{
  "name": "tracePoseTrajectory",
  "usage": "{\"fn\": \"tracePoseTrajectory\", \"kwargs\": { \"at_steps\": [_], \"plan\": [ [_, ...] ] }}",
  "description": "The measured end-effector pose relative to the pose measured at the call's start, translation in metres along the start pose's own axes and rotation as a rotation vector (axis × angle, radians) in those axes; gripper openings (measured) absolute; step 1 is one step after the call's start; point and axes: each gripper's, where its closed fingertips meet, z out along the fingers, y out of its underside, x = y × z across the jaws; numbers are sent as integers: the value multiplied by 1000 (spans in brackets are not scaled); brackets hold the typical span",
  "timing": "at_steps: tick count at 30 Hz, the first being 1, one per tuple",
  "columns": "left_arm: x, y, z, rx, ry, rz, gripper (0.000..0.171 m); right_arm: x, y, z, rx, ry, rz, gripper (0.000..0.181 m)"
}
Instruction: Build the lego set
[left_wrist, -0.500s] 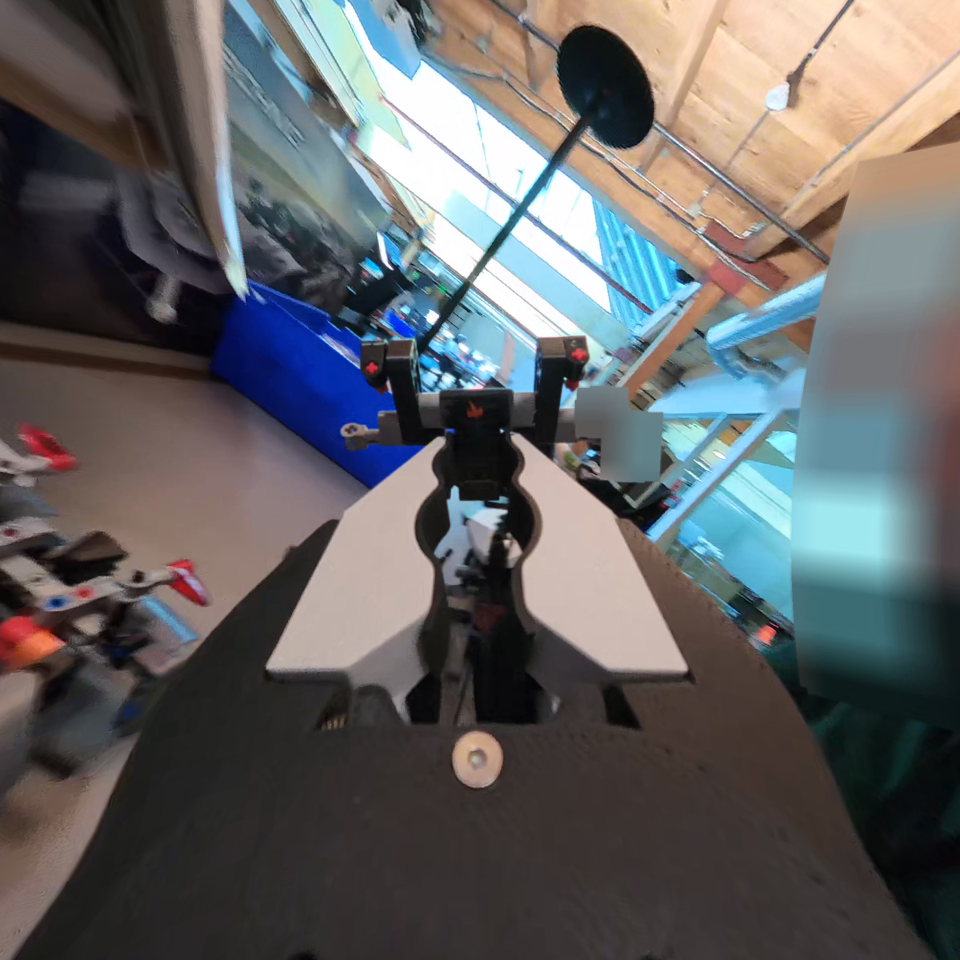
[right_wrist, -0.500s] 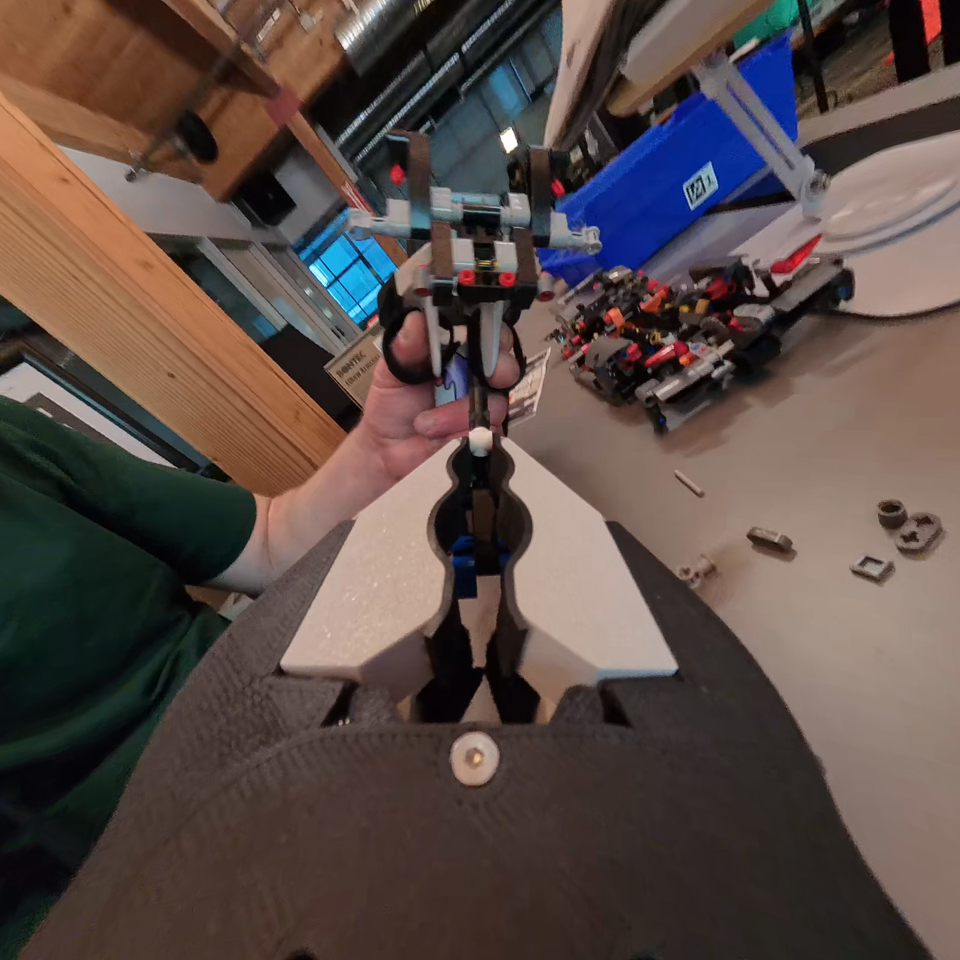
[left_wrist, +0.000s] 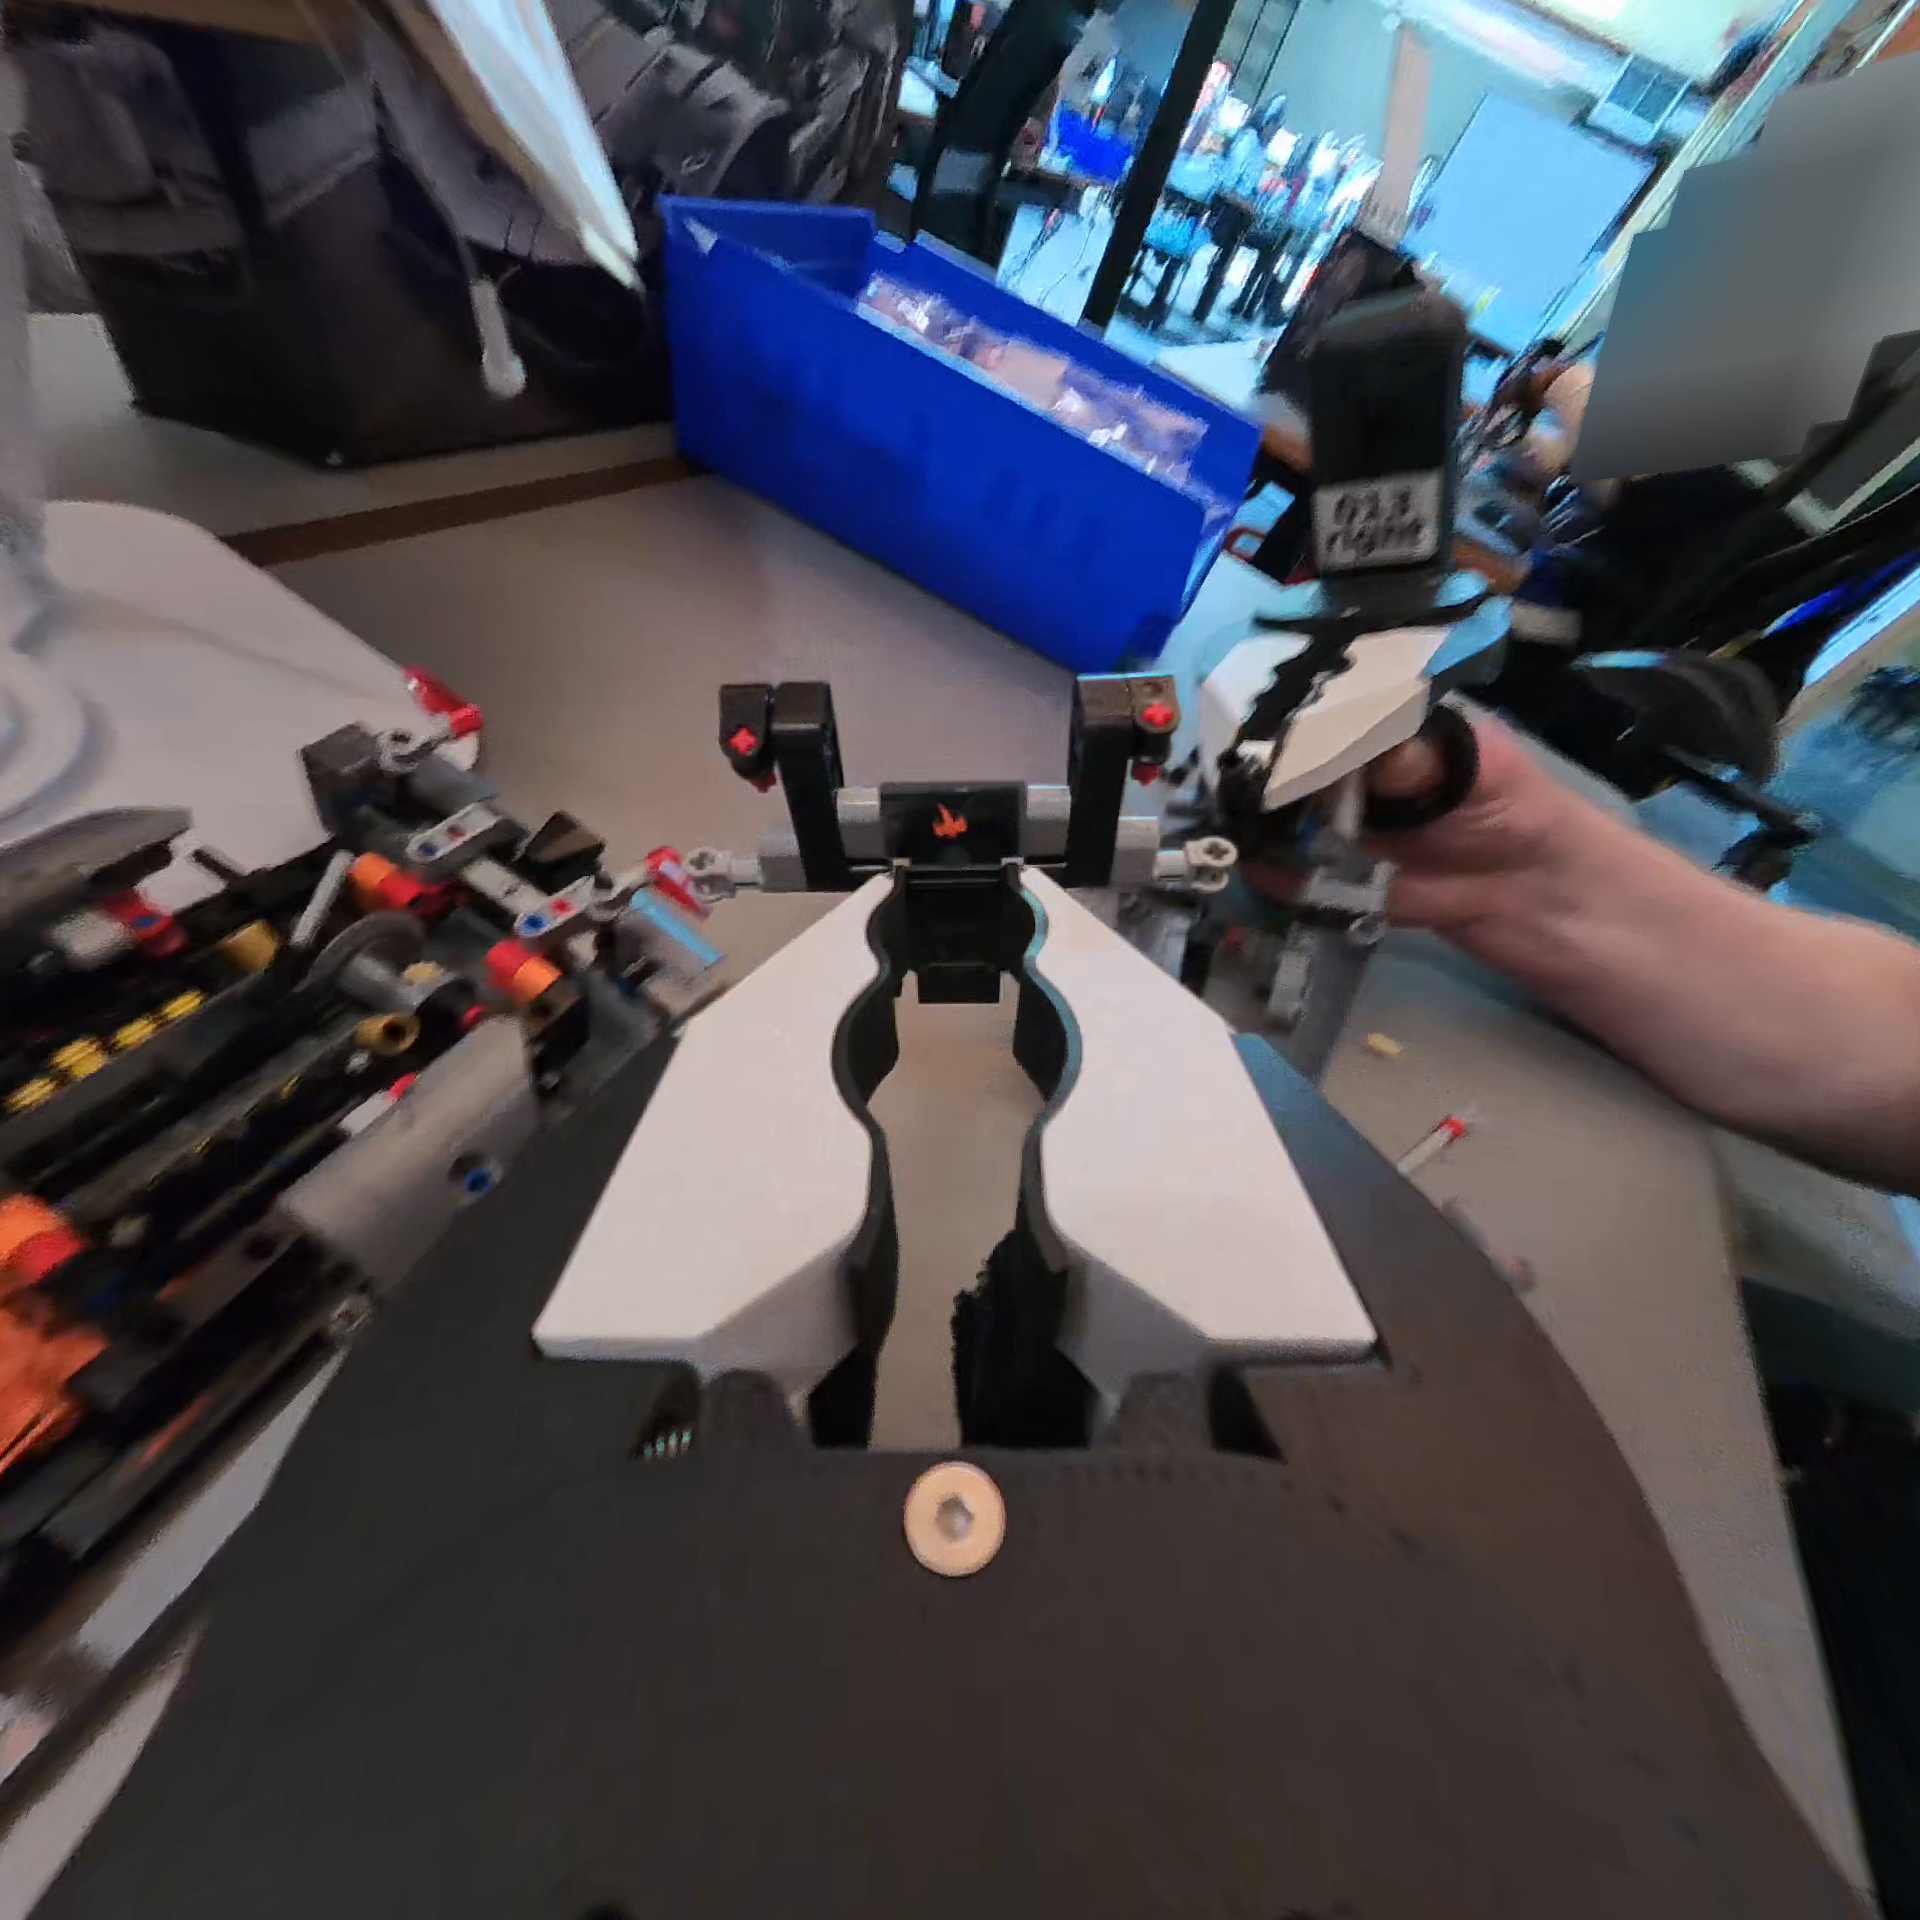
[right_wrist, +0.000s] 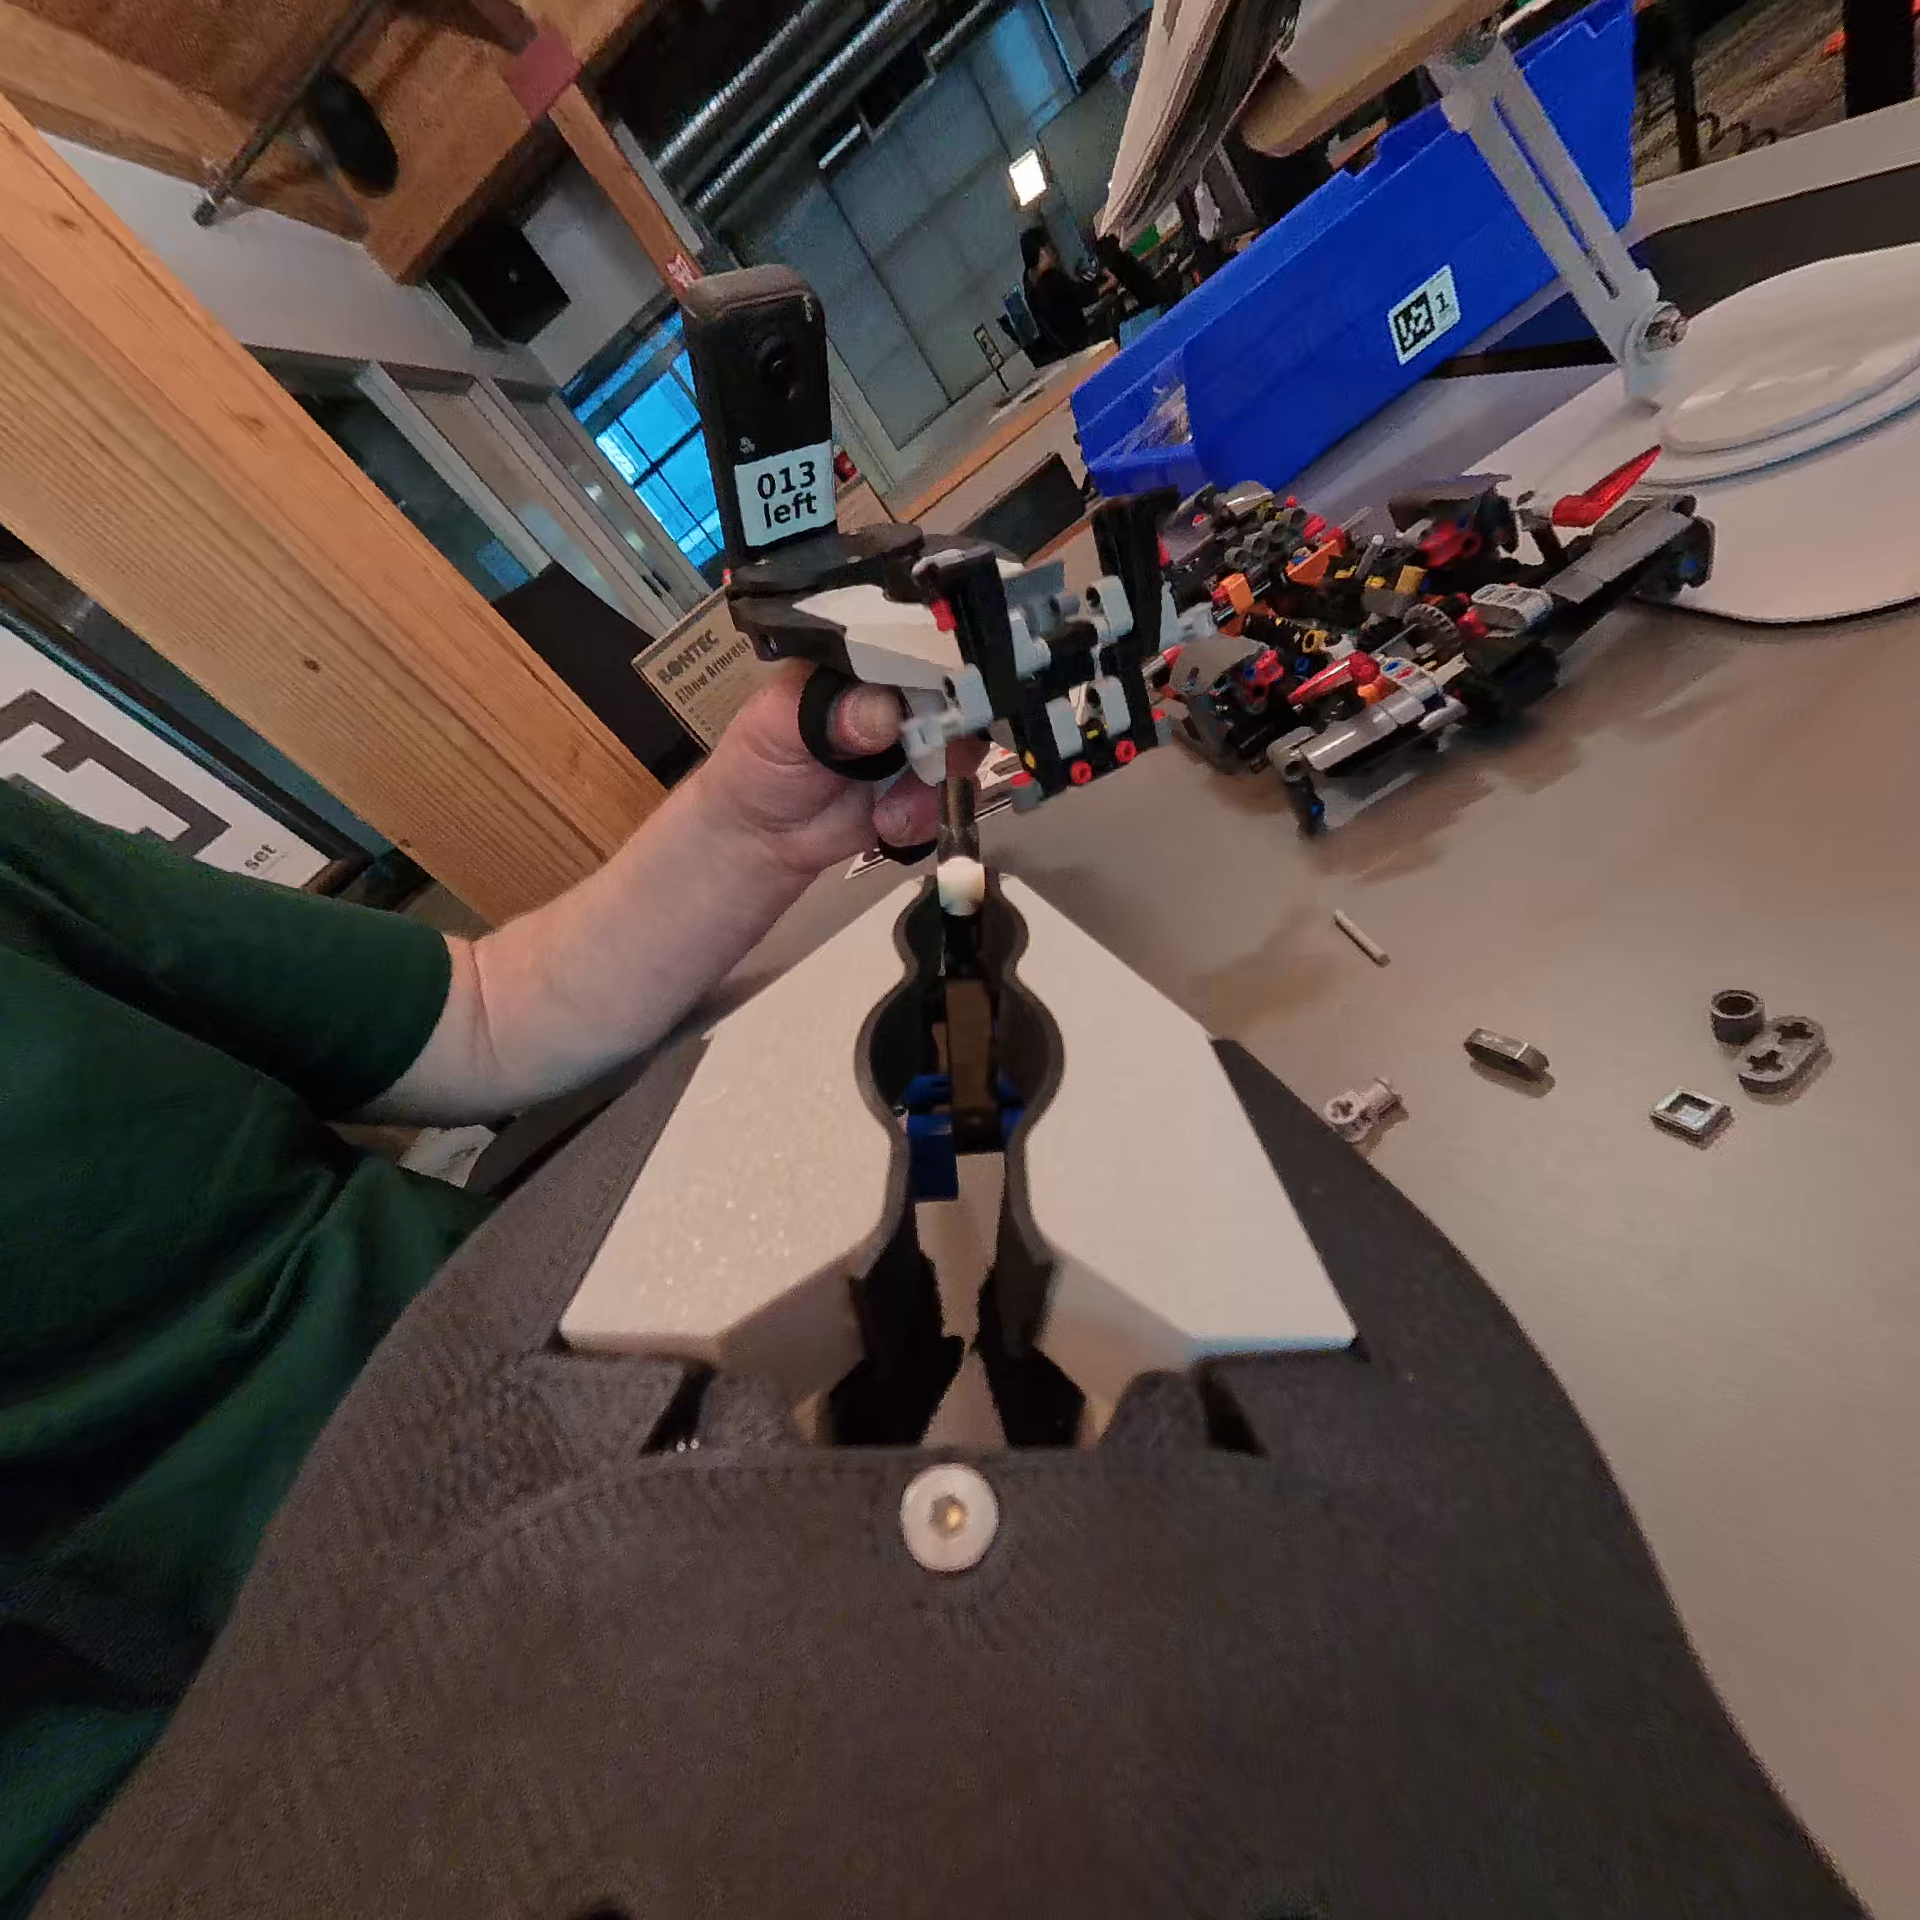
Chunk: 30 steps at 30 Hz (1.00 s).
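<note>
- The big car build (left_wrist: 312, 997) lies along the left edge of the worktop (left_wrist: 644, 623). A blue bin (left_wrist: 935, 436) stands at the far edge. Neither is part of this step, so the small frame should not bump them.
- The left gripper (left_wrist: 951, 914) has its fingers narrow, pinching the black bottom block of the small frame (left_wrist: 951, 821). The frame is up in the air over the middle of the worktop, with its two black posts pointing up.
- It looks like the step is to push a part into the side of the frame. The left gripper should hold very steady and squeeze firmly, so the frame does not twist when it gets pushed.
- The right gripper (right_wrist: 958, 894) is just to the right of the frame. Its fingers are narrow too, and they hold a thin rod (right_wrist: 954, 821) with a white ball on it. A blue bit (right_wrist: 940, 1132) sits deeper between the fingers.
- The tip of the rod seems to reach the grey end of the frame, but whether it is in a hole yet is too small to tell.
- The rod should line up straight with the hole first. Then a slow, gentle push straight along the rod is best. A crooked push could bend the rod or pop the frame out of the fingers.
- A few loose parts (right_wrist: 1766, 1039) lie near the right edge of the worktop, well apart from both grippers.
</note>
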Motion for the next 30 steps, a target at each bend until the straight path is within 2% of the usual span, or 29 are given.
{"fn": "tracePoseTrajectory", "kwargs": {
  "at_steps": [4,7,13,15,17,21,24,27,30],
  "plan": [
    [-21,32,-12,-125,-128,72,14,0,0,0,-8,6,-8,4],
    [-27,44,-25,-215,-201,127,14,1,1,0,-11,8,-3,4],
    [-31,46,-61,-532,-326,336,15,-1,7,6,-43,0,-9,4],
    [-26,51,-65,-635,-286,348,15,-1,9,7,-52,0,-10,4],
    [-32,55,-69,-732,-309,415,15,0,11,8,-60,3,-12,4],
    [-28,81,-73,-961,-212,402,14,-1,11,8,-62,-3,-11,4],
    [-25,87,-60,-1017,-153,405,15,-2,12,9,-67,-7,-9,4],
    [-33,92,-50,-1075,-166,445,15,-1,13,9,-70,-7,-2,4],
    [-32,99,-41,-1070,-142,425,15,-1,12,8,-71,-6,0,4]
  ]
}}
